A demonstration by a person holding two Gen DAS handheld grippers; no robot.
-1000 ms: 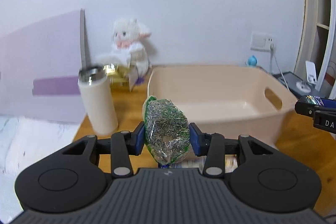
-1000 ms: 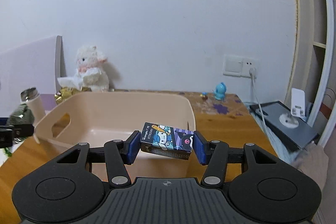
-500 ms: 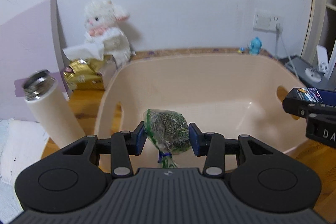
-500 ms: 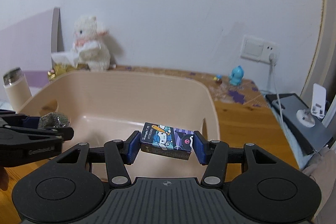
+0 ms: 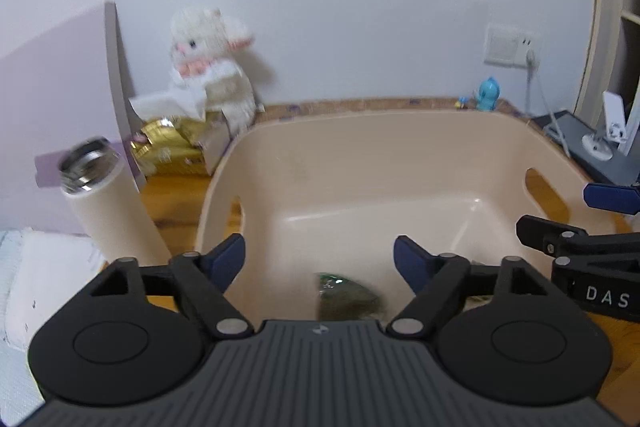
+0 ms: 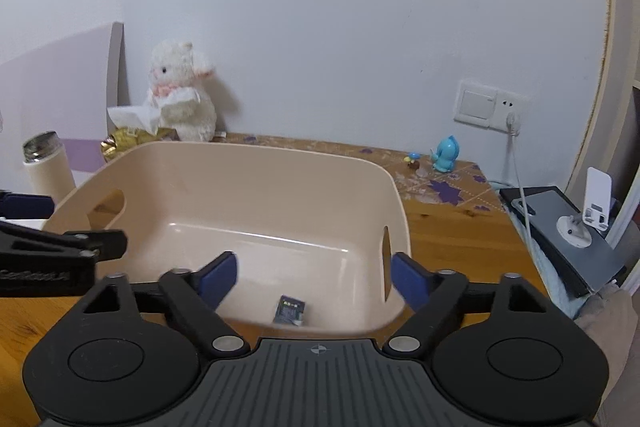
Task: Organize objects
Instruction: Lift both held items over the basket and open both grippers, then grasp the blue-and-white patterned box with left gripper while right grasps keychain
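A beige plastic basket (image 5: 400,131) with handle cut-outs stands on the wooden table; it also shows in the right wrist view (image 6: 256,163). My left gripper (image 5: 320,259) is open and empty above the basket's near left part. A clear bag of green-grey seeds (image 5: 346,297) lies blurred just below it inside the basket. My right gripper (image 6: 314,277) is open and empty above the basket's near right part. A small dark printed box (image 6: 289,310) lies below it inside the basket.
A cream thermos (image 5: 108,203) with a steel lid stands left of the basket. A white plush lamb (image 5: 208,71), tissues and a gold packet (image 5: 168,151) sit at the back left. A blue figurine (image 6: 444,155), wall socket with cable, and a dark tablet (image 6: 560,235) are to the right.
Both grippers opened. The seed bag dropped out of my left gripper and the printed box out of my right gripper, both into the basket.
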